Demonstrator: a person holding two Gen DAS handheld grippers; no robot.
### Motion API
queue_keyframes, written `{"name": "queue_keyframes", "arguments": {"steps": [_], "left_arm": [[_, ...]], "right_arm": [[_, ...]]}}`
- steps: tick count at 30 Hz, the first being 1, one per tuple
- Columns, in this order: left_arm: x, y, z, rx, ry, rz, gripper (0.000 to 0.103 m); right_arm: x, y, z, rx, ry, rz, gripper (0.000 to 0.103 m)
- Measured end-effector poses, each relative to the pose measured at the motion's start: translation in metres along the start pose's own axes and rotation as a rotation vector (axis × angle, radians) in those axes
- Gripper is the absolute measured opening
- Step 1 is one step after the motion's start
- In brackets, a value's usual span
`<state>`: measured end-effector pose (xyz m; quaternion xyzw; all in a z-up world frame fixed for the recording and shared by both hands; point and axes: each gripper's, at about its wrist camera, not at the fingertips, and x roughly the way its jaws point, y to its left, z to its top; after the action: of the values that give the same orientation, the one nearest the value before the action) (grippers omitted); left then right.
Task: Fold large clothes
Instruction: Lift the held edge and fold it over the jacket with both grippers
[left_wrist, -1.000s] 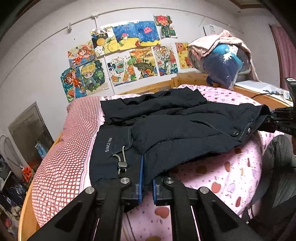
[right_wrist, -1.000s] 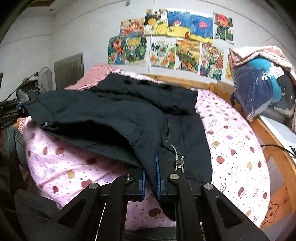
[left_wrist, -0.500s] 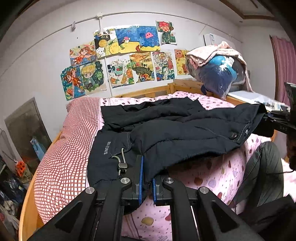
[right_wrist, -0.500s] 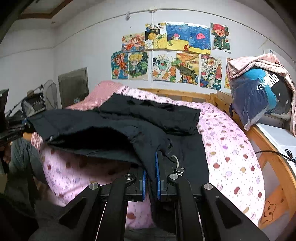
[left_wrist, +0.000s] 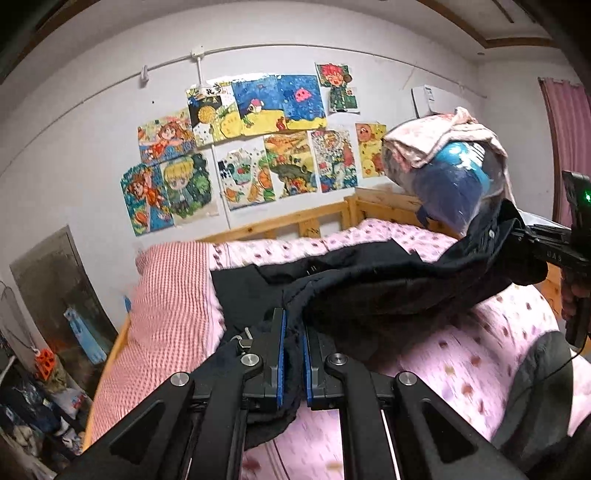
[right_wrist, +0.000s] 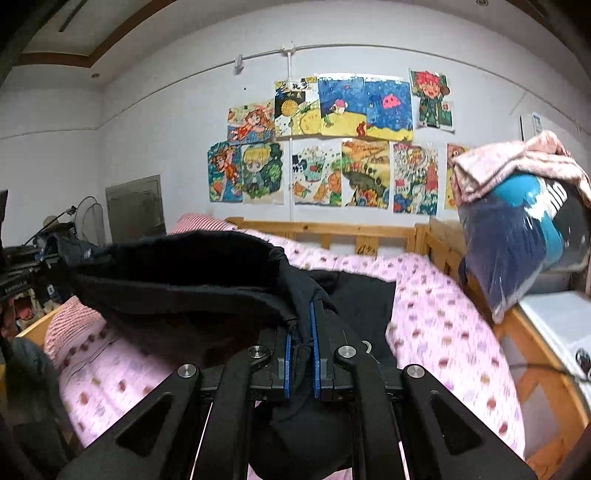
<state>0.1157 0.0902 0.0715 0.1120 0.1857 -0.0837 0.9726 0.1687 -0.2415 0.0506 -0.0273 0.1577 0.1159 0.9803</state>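
Observation:
A large dark navy jacket (left_wrist: 373, 284) hangs lifted above a bed with a pink spotted cover (left_wrist: 480, 339). My left gripper (left_wrist: 291, 328) is shut on one lower edge of it, cloth bunched between the blue pads. My right gripper (right_wrist: 300, 332) is shut on the opposite edge of the jacket (right_wrist: 192, 277). The right gripper (left_wrist: 517, 240) also shows at the right of the left wrist view, clamping the cloth. The garment sags between both grips, its far part still lying on the bed. The left gripper (right_wrist: 55, 254) appears at the left edge of the right wrist view.
A wooden bed frame (right_wrist: 325, 232) runs along the wall under several colourful drawings (right_wrist: 332, 147). A red checked pillow (left_wrist: 166, 295) lies at the bed's left. A bag of bedding (right_wrist: 524, 236) sits at the right. Clutter (left_wrist: 44, 369) and a fan (right_wrist: 88, 218) stand beside the bed.
Both grippers have risen and tilted up, lifting the jacket's near edge off the bed. The cloth now hangs stretched between them, with less of it resting on the cover.

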Motion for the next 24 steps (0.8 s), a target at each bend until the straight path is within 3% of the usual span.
{"name": "queue_keyframes", "arguments": {"steps": [10,24], "left_arm": [[0.079,0.027,0.057,0.018,-0.022,0.037,0.008],[0.218,0.061,0.089,-0.024,0.024,0.094,0.008]], "right_arm": [[0.083,-0.013,0.045,0.004,-0.013,-0.029,0.008],[0.215,-0.016,0.087,-0.074,0.031,-0.089,0.008]]}}
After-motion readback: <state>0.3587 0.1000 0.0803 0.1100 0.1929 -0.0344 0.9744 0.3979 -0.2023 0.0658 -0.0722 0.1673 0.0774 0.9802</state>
